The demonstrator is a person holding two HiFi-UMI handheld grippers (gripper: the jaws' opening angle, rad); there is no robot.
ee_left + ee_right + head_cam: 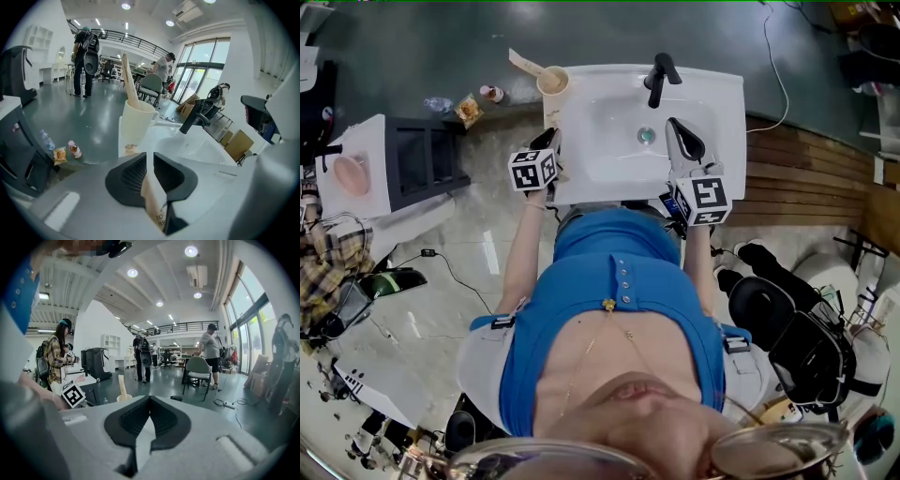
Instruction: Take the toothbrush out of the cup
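Atop the white ceramic sink's back left corner, the beige round cup holds the pale flat toothbrush, which leans left. Left gripper view: the left gripper seemingly clamps a brown paper packet. Right gripper view: the right gripper is closed and empty.

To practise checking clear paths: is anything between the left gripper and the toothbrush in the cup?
Nothing separate shows between the left gripper and the toothbrush in the cup; a paper-wrapped strip sits in its jaws.

open basin, faucet behind, cup at corner
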